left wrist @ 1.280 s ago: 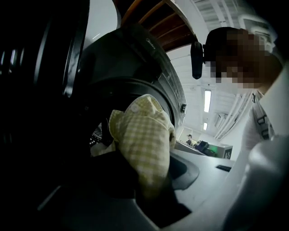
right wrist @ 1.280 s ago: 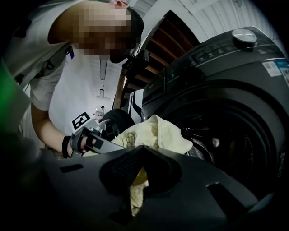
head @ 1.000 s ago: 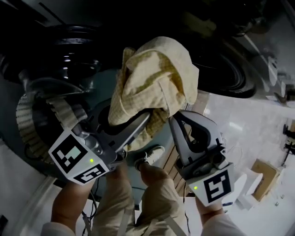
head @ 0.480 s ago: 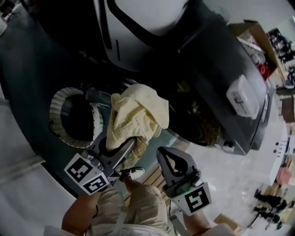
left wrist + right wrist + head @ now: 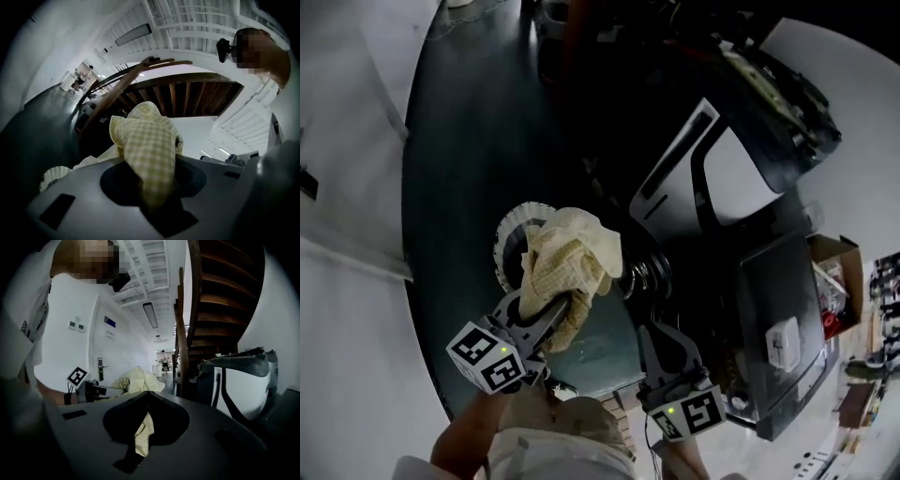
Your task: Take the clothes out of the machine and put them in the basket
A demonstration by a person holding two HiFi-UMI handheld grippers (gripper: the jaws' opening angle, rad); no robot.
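Observation:
A yellow checked cloth (image 5: 570,262) hangs bunched from my left gripper (image 5: 565,302), whose jaws are shut on it. The left gripper view shows the same cloth (image 5: 147,140) spilling over the jaw tips. It hangs right beside a white wicker basket (image 5: 508,242), whose rim (image 5: 50,176) also shows low in the left gripper view. My right gripper (image 5: 646,330) is to the right, apart from the cloth, with its tips together. In the right gripper view a strip of yellow shows through the gap behind the tips (image 5: 147,393). I cannot tell whether it is held.
A white and black machine (image 5: 727,173) stands at the upper right, with a dark cabinet (image 5: 783,319) and a cardboard box (image 5: 836,272) beyond. A dark round floor area (image 5: 459,169) lies under the basket. A wooden staircase (image 5: 220,301) rises ahead.
Both grippers have drawn back from the machine's dark opening. The cloth has travelled with the left gripper to beside the basket. The right gripper, against the cloth before, is now apart from it.

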